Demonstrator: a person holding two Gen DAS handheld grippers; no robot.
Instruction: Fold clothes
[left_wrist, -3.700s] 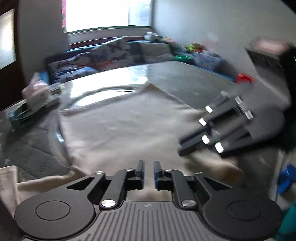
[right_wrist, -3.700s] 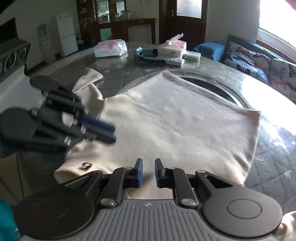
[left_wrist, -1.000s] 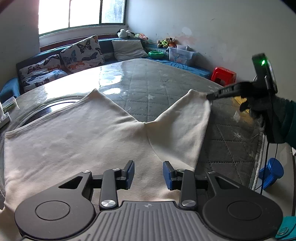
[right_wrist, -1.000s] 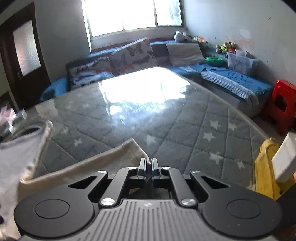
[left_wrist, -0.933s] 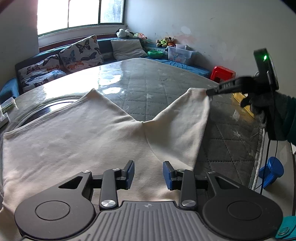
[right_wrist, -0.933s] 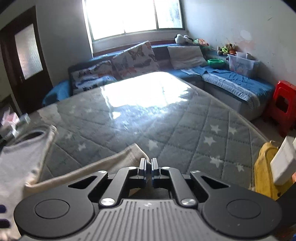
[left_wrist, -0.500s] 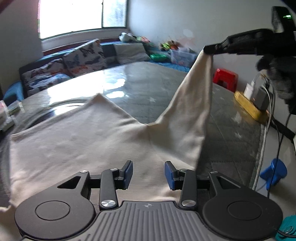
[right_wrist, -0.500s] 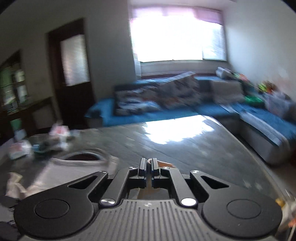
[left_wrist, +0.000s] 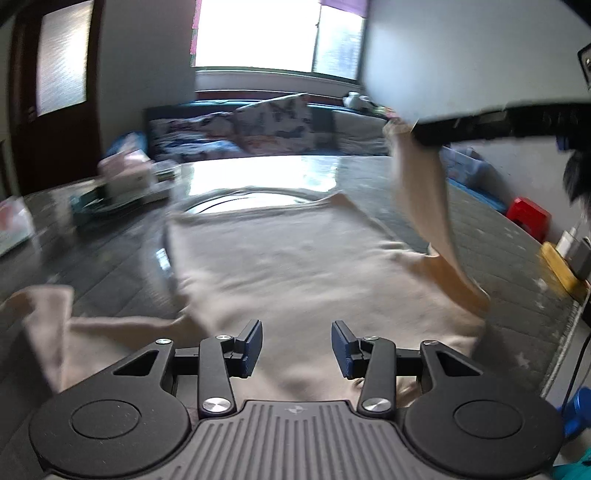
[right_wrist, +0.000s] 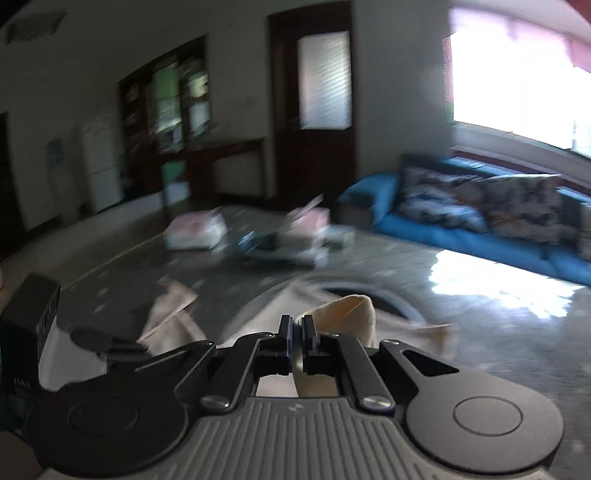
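A cream long-sleeved shirt (left_wrist: 295, 258) lies spread on the grey quilted table (left_wrist: 509, 243). My left gripper (left_wrist: 297, 347) hovers over its near edge, open, with nothing between the blue pads. In the left wrist view my right gripper (left_wrist: 419, 137) reaches in from the upper right, shut on the cuff of the right sleeve (left_wrist: 424, 195), which hangs lifted above the shirt's body. In the right wrist view that gripper (right_wrist: 295, 332) pinches the folded cuff (right_wrist: 347, 310). The other sleeve (left_wrist: 48, 306) lies crumpled at the left.
Boxes and packets (left_wrist: 125, 177) sit on the far left of the table. A blue sofa with patterned cushions (left_wrist: 258, 125) runs under the window. A red stool (left_wrist: 528, 218) and a yellow power strip (left_wrist: 561, 269) lie past the table's right edge.
The right gripper has raised the sleeve off the table and carried it up and leftward over the shirt. The left view has swung left, and its jaws stand slightly wider.
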